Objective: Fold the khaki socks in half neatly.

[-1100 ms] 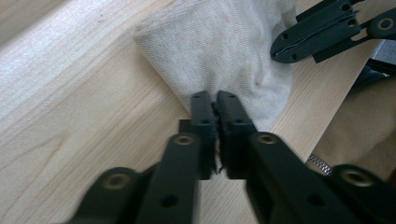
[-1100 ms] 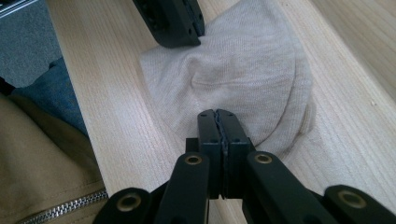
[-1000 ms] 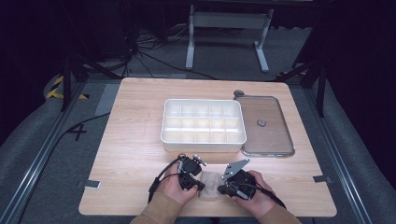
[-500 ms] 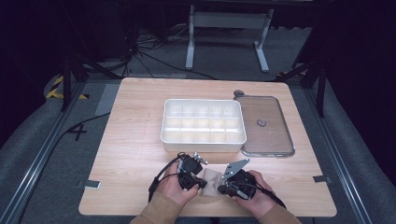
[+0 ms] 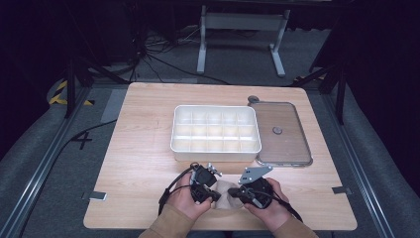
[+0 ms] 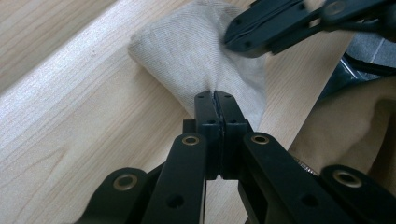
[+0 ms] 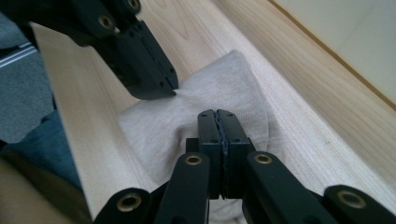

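So the surface point(image 5: 138, 163) is a light wood top with rounded corners, sitting on a grey floor. Roughly in the middle there's a white tray point(image 5: 215, 148) split into lots of little compartments. Right beside it, on its right, a clear flat lid point(image 5: 282, 131) lies on the wood, touching or nearly touching the tray. Near the front edge there's a small beige cloth point(image 5: 227, 196), kind of bunched up. A small round grey thing point(image 5: 253, 99) sits at the lid's far corner.

Left gripper point(image 5: 214, 194) and right gripper point(image 5: 236, 193) meet on a beige cloth point(image 5: 225, 194) near the table's point(image 5: 138, 163) front edge.
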Demonstrator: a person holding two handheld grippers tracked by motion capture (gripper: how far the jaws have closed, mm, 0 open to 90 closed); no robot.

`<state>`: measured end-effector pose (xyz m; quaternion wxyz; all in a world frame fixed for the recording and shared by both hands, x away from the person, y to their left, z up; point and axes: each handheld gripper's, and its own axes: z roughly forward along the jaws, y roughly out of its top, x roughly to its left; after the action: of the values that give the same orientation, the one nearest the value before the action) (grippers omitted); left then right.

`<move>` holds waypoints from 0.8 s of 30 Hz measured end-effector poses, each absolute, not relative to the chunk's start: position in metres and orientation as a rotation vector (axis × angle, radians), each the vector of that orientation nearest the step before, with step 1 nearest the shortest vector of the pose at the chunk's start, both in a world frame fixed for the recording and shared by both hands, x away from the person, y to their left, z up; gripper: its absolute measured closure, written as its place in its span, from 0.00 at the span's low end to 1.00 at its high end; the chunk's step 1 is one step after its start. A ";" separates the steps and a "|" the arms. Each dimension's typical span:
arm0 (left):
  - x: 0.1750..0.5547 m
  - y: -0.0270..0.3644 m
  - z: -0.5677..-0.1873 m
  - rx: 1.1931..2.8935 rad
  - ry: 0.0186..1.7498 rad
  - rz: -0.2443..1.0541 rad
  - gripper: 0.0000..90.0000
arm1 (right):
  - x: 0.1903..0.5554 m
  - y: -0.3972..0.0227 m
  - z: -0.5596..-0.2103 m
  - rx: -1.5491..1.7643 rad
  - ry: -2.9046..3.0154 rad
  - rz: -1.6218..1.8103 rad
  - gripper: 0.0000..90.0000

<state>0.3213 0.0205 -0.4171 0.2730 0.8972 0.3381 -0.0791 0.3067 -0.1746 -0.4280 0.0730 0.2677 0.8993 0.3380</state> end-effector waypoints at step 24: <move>0.321 0.019 -0.415 2.402 0.878 -0.189 1.00 | 0.305 -0.167 -0.450 0.812 2.669 1.055 0.99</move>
<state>0.3209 0.0192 -0.4150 0.2844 0.8980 0.3282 -0.0707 0.3046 -0.1674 -0.4496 0.0792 0.2715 0.8921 0.3524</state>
